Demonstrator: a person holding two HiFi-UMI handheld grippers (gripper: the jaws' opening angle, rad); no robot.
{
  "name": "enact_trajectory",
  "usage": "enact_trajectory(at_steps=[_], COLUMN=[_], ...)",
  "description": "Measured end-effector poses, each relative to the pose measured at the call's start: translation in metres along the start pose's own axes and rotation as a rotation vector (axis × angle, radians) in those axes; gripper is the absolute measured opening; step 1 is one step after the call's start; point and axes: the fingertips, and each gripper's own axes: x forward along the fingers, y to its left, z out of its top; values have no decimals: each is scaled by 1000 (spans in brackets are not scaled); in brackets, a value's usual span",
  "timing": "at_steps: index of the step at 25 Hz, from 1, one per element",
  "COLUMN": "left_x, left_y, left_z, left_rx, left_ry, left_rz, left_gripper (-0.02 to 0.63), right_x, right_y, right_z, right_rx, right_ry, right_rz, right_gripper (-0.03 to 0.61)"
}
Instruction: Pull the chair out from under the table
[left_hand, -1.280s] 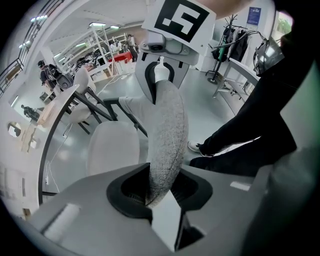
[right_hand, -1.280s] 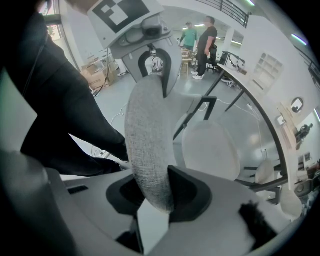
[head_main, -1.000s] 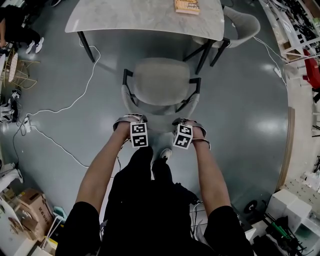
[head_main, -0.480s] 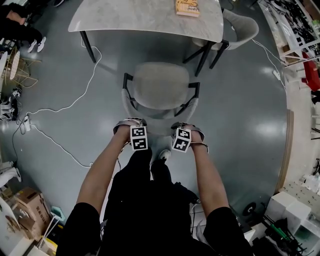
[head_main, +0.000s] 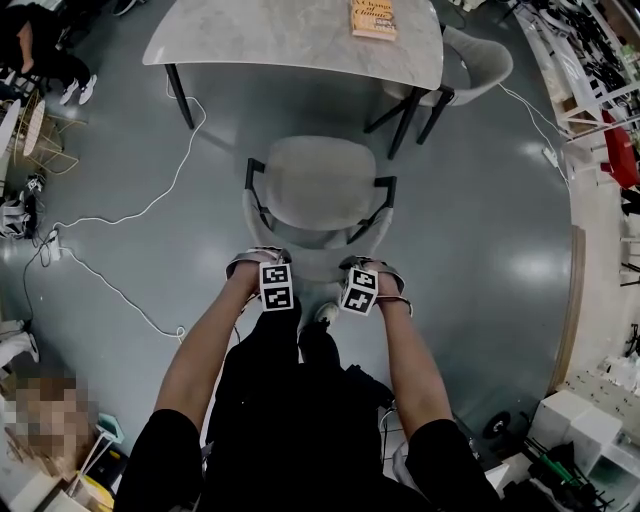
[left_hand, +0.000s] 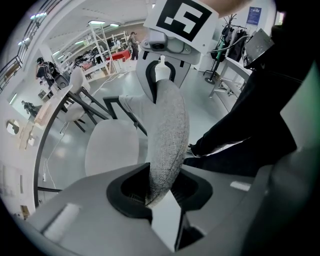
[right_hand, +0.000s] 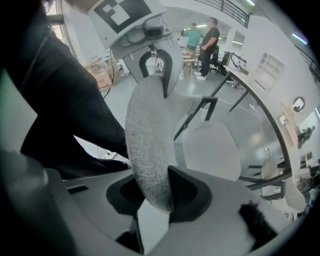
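A grey upholstered chair with black arm frames stands on the floor in front of the marble table, its seat out in the open. Both grippers clamp the top of its curved backrest. The left gripper is shut on the left part, the right gripper on the right part. In the left gripper view the fabric backrest runs from the jaws of the left gripper to the right gripper. The right gripper view shows the backrest pinched in the right gripper.
A second chair sits at the table's right corner, and a book lies on the table. White cable trails over the floor at left. Boxes stand at lower left, shelving along the right. The person's legs are just behind the chair.
The chair has slid back from the table toward the person, with both grippers still clamped on the backrest. The gap between seat and table edge has grown.
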Motion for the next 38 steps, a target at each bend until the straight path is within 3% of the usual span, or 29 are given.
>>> enact_trajectory(at_steps=[21,29,38], left_x=[0,1,-6], left_y=[-34,-33,-36], left_z=[2,2,2], left_rx=[-16,-64,-152], left_ry=[13,3,-19], left_rz=[-12,-1,-40], left_gripper=[110,146,190], right_x=[-4,-3,-7], right_y=[32,31,38], right_z=[1,0,0], right_rx=[-18,29,91], right_ry=[-1,-11,9], right_rz=[3,-38,-7], right_gripper=[110,149,192])
